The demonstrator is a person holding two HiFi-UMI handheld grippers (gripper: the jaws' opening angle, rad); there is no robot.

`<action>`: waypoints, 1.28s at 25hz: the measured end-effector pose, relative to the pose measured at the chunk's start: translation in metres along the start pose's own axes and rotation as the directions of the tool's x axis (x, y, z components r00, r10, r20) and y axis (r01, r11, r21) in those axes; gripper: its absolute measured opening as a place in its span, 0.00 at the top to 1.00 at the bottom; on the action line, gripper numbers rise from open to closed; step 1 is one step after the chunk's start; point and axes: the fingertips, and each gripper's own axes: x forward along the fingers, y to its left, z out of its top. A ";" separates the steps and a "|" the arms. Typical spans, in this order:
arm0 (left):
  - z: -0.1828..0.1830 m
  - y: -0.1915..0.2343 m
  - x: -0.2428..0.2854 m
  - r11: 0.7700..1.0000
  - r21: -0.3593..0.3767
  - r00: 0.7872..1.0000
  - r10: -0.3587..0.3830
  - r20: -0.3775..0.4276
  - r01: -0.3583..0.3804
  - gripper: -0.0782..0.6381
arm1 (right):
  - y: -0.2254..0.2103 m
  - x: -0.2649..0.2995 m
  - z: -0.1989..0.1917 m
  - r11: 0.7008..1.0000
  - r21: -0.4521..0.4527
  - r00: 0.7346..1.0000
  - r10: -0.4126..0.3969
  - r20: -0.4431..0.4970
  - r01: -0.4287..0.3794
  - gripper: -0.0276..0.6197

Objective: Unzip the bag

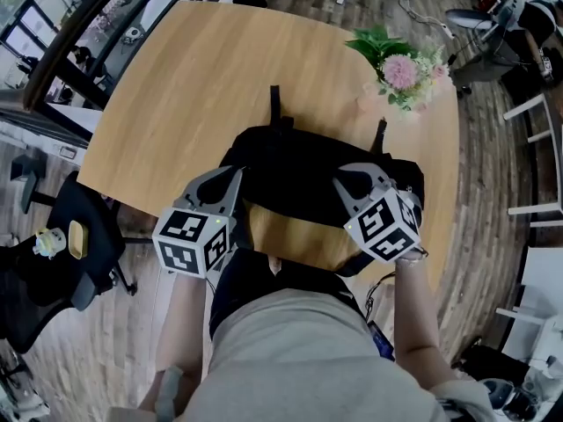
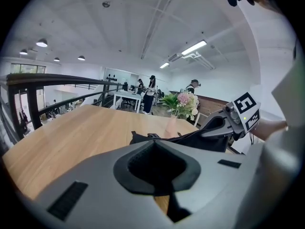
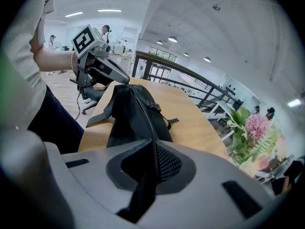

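Black bag (image 1: 308,170) lies on the wooden bench (image 1: 202,69) near its front edge; right gripper (image 3: 153,161) clenched on its fabric at the zipper (image 3: 144,111), left gripper (image 2: 157,171) clenched on a thin dark tab (image 2: 176,208) at the bag's other end

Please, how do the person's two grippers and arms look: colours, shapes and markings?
The left gripper and right gripper have grey wedge-shaped jaws lined in black. Each carries a white cube with black square markers. A thin dark cable hangs below the left one. The person wears a pale short-sleeved top.
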 end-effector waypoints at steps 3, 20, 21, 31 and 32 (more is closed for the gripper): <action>0.001 -0.002 0.001 1.000 0.003 1.000 -0.004 -0.005 0.004 0.86 | 0.000 -0.001 -0.001 1.000 0.002 1.000 -0.007 -0.002 0.007 0.92; 0.026 0.008 0.004 0.998 0.034 0.998 0.052 0.045 -0.053 0.86 | -0.001 -0.009 0.008 0.991 0.124 0.997 -0.063 0.046 0.057 0.76; 0.030 0.001 0.007 0.999 0.035 0.998 0.030 0.054 -0.032 0.86 | -0.001 -0.011 0.009 0.988 0.143 0.996 -0.063 0.057 0.054 0.75; 0.047 -0.101 0.046 0.961 0.069 0.961 -0.273 0.045 0.269 0.86 | -0.015 -0.056 0.028 0.878 0.477 0.926 -0.209 0.314 0.037 0.74; 0.046 -0.110 0.048 0.954 0.075 0.955 -0.293 0.038 0.290 0.86 | -0.014 -0.060 0.029 0.865 0.501 0.918 -0.220 0.329 0.028 0.74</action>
